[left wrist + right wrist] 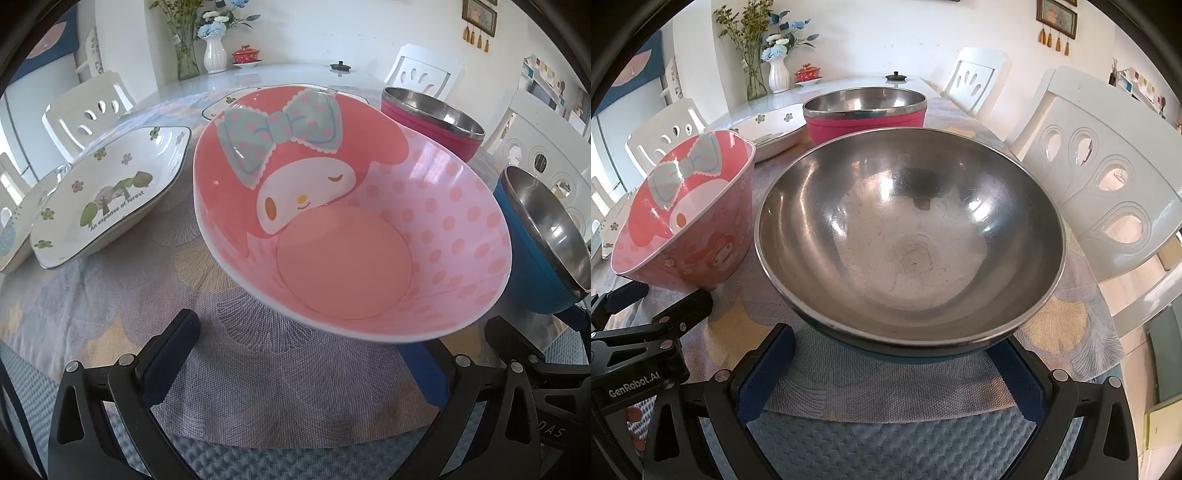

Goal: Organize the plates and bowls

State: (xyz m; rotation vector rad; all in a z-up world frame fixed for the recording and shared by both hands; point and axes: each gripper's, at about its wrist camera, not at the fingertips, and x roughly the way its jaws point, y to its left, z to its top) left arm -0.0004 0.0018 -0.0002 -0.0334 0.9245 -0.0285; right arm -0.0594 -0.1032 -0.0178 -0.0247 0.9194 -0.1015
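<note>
A pink cartoon bowl point(351, 221) stands on the tablecloth right in front of my left gripper point(299, 350). That gripper is open; its near rim overlaps the right fingertip, and nothing is pinched. A steel bowl with a blue outside point(908, 240) fills the right wrist view, just ahead of my open right gripper point(892, 369), whose fingers flank its near base without pressing. The pink bowl point(683, 221) sits to its left, with a magenta-sided steel bowl point(864, 110) behind. A white square forest-print plate point(110, 195) lies left of the pink bowl.
Another white plate point(221, 105) lies behind the pink bowl, and a further one point(14, 229) at the far left edge. White chairs point(1108, 184) crowd the table's right side. Flower vases point(214, 55) and a red lidded cup point(245, 55) stand at the far end.
</note>
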